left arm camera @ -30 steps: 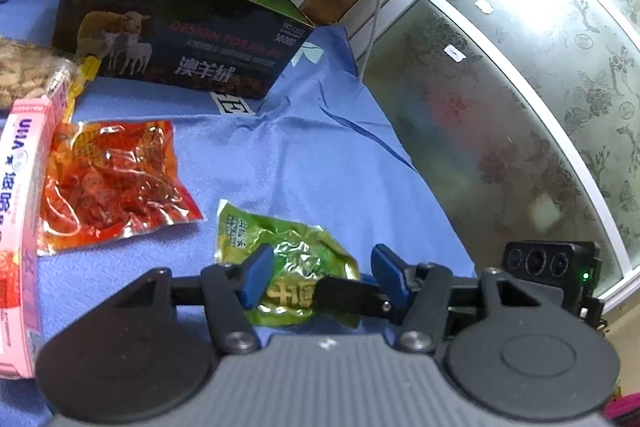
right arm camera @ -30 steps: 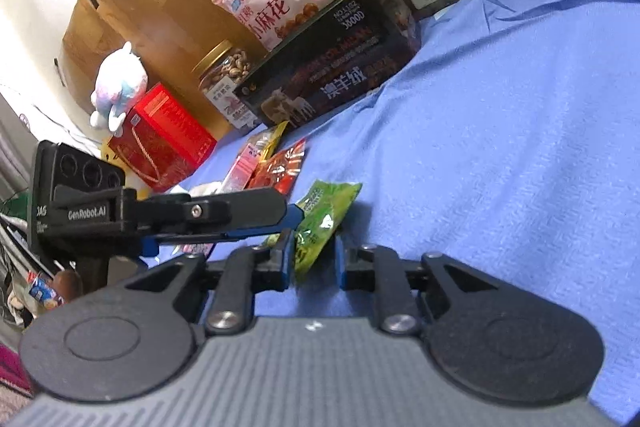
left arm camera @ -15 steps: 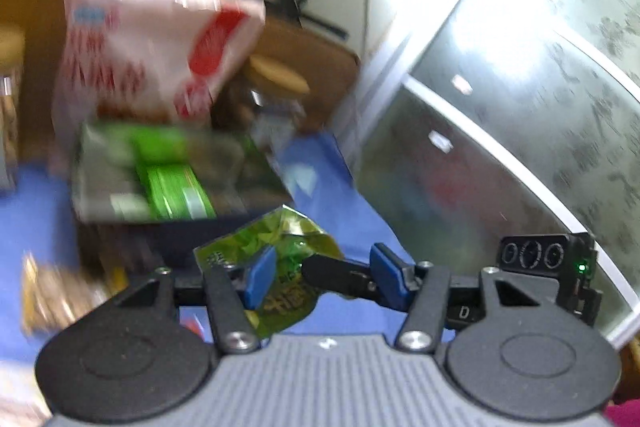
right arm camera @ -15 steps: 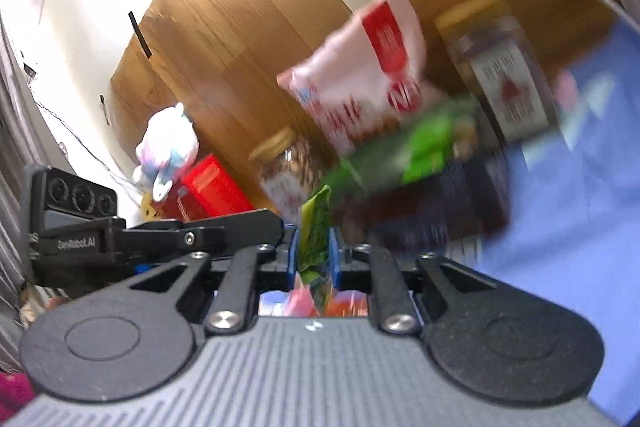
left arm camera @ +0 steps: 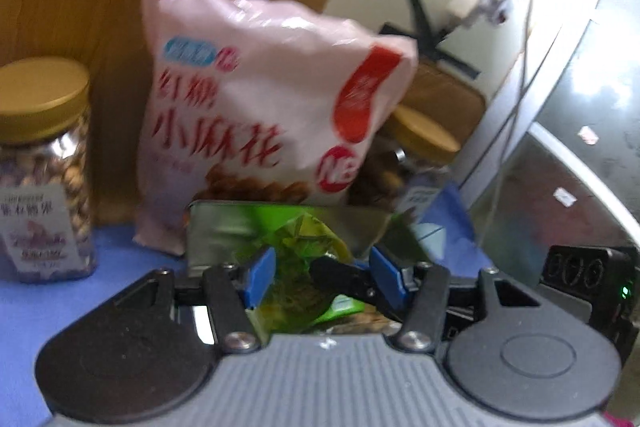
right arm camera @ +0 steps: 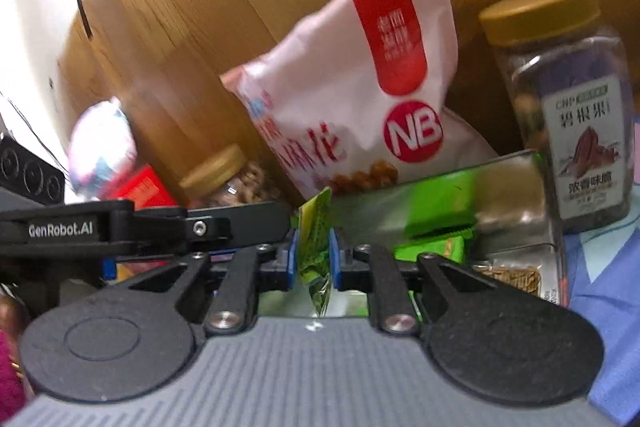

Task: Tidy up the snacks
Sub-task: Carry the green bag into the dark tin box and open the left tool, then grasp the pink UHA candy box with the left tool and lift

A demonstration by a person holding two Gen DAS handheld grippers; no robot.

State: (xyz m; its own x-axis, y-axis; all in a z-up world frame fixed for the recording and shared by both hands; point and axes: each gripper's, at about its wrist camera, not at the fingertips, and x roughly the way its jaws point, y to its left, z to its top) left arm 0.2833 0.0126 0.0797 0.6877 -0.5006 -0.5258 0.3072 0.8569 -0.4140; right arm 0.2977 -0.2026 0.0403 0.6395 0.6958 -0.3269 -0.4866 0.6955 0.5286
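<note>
A green snack packet (right arm camera: pixel 314 227) hangs edge-on in my right gripper (right arm camera: pixel 313 259), whose blue pads press on it from both sides while the jaws are opening slightly. It hangs over an open box (right arm camera: pixel 440 195) with a green lining and green packets inside. In the left wrist view the green snack packet (left arm camera: pixel 296 251) shows its flat face between the pads of my left gripper (left arm camera: pixel 323 277), which stand apart. One finger of the right gripper (left arm camera: pixel 340 277) also reaches into that gap. The box's rim (left arm camera: pixel 224 227) lies just behind.
A pink snack bag (left arm camera: pixel 260 107) leans behind the box against a wooden board. Gold-lidded jars stand at the left (left arm camera: pixel 44 167) and right (right arm camera: pixel 568 107). Blue cloth (left arm camera: pixel 40 303) covers the surface. A frosted glass door (left arm camera: pixel 580 147) is on the right, a red box (right arm camera: pixel 140 187) far left.
Both grippers have risen from the blue cloth with the green packet and travelled to the back. The packet now hangs over the open box instead of lying on the cloth.
</note>
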